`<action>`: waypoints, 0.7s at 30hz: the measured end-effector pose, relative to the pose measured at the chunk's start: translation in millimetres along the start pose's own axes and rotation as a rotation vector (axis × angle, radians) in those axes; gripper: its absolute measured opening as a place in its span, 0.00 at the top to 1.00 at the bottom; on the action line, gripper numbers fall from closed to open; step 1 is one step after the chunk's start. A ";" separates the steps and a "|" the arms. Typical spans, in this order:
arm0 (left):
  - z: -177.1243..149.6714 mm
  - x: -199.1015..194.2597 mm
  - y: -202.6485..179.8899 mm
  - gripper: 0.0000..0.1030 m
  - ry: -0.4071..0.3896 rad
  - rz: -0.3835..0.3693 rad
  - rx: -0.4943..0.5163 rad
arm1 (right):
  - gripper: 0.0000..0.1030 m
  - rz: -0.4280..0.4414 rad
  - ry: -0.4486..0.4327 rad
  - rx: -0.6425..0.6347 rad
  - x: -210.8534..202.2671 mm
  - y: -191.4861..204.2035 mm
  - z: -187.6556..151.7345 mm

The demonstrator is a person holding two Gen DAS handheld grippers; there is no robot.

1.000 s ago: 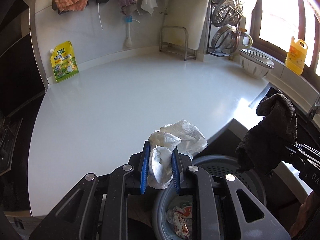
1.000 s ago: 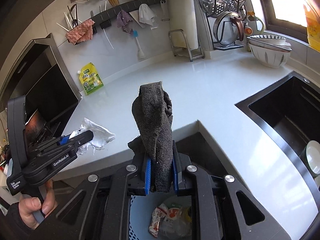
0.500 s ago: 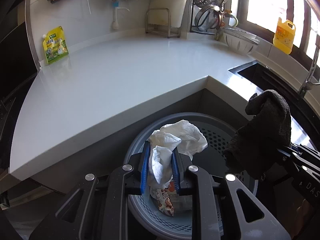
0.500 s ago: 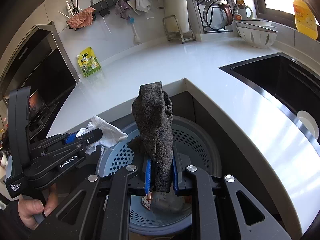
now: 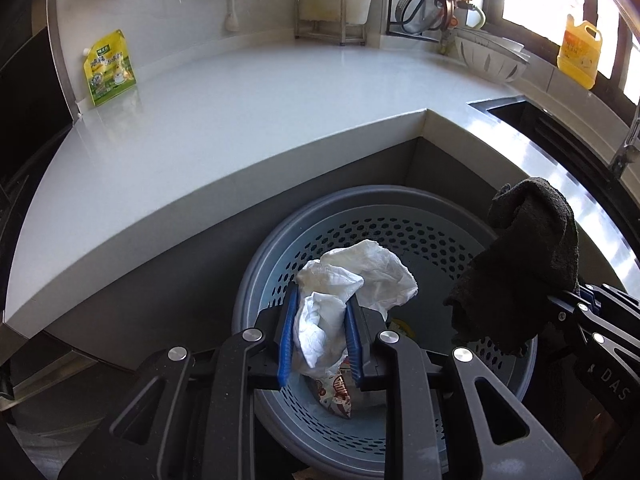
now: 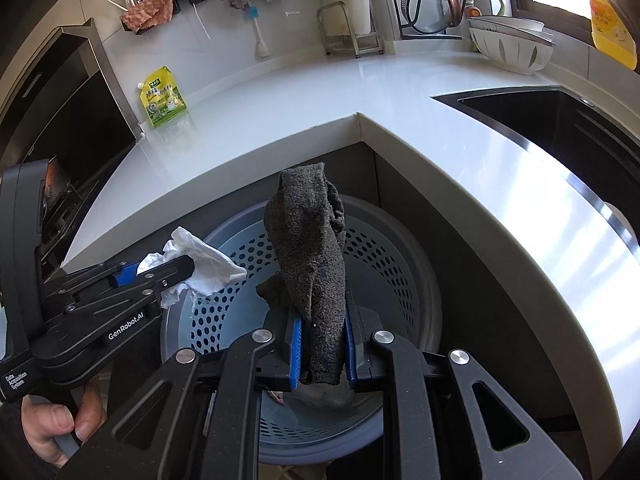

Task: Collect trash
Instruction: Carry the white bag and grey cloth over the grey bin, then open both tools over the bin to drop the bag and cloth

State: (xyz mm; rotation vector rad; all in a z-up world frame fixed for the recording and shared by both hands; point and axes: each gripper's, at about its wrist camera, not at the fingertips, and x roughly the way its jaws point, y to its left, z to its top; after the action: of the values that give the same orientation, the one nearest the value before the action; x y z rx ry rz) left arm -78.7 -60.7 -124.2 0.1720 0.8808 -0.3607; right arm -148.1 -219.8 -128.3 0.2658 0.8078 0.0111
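My left gripper point(image 5: 320, 336) is shut on a crumpled white tissue point(image 5: 360, 276) and holds it over the round grey perforated trash basket point(image 5: 400, 200). It also shows in the right wrist view point(image 6: 160, 276) with the tissue point(image 6: 200, 260). My right gripper point(image 6: 320, 354) is shut on a dark grey rag point(image 6: 308, 248) above the same basket point(image 6: 400, 248). The rag also shows in the left wrist view point(image 5: 524, 264) over the basket's right rim. A snack wrapper point(image 5: 336, 394) lies inside the basket.
The white L-shaped countertop point(image 5: 240, 112) wraps around the basket. A yellow-green pouch point(image 5: 109, 66) leans on the back wall. A black sink point(image 6: 560, 120) lies to the right, with white bowls point(image 6: 512, 46), a dish rack point(image 5: 432, 0) and a yellow bottle point(image 5: 578, 54) behind.
Both grippers have come down and back from the countertop with the tissue and the rag. They now hang lower over the basket, which fills more of both views.
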 end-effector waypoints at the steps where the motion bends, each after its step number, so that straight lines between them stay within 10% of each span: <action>1: -0.8 2.9 -0.1 0.78 0.006 0.003 0.000 | 0.84 -0.006 0.008 0.000 2.9 -0.4 -0.8; 21: -0.8 27.6 3.9 0.63 0.061 0.005 -0.024 | 0.83 -0.040 0.047 -0.021 25.1 1.4 -5.2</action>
State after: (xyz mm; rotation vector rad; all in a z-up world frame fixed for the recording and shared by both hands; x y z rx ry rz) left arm -61.8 -63.4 -146.1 0.1639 0.9442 -0.3418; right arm -134.2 -214.5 -149.2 0.2300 0.8596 -0.0113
